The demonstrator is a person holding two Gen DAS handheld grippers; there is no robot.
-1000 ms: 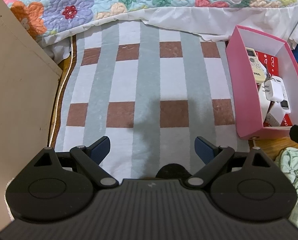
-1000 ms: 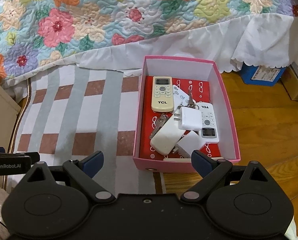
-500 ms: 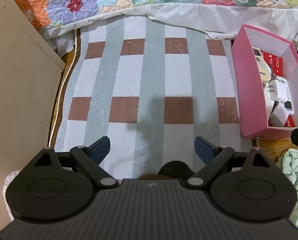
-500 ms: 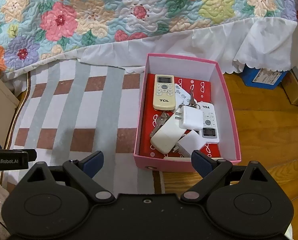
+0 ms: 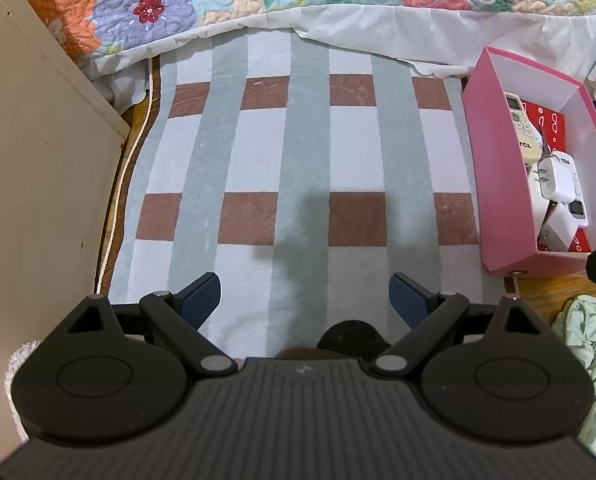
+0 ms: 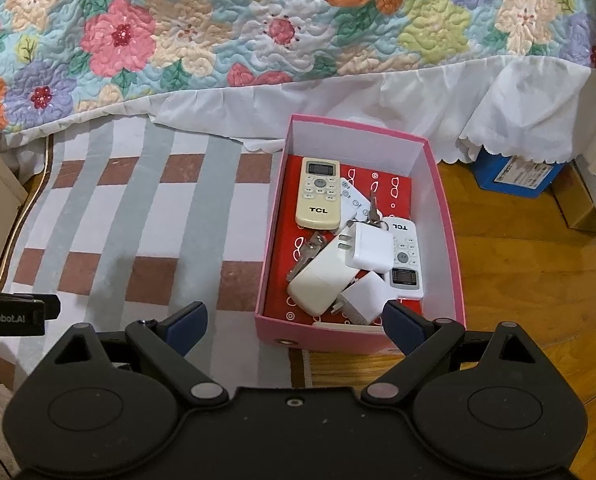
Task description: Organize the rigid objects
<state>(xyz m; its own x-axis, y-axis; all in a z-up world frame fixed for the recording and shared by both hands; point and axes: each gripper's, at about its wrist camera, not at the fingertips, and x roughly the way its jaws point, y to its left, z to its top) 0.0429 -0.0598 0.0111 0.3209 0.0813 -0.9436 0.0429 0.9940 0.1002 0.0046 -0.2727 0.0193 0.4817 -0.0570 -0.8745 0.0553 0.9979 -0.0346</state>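
— Centre of the frame?
— Pink box (image 6: 449, 240), open-topped, on the edge of a striped rug (image 6: 138, 216). Inside: a cream remote (image 6: 317, 194), a white remote (image 6: 405, 260), three white chargers heaped together (image 6: 371, 248), keys (image 6: 307, 254) (half buried).
— Lower part?
— Right gripper (image 6: 294, 320), blue pads wide apart, gripping nothing, above the box's near wall.
— Elsewhere?
— Floral quilt (image 6: 258, 24) across the top, wooden floor (image 6: 517, 264) at right, blue carton (image 6: 513, 174) under the white frill.
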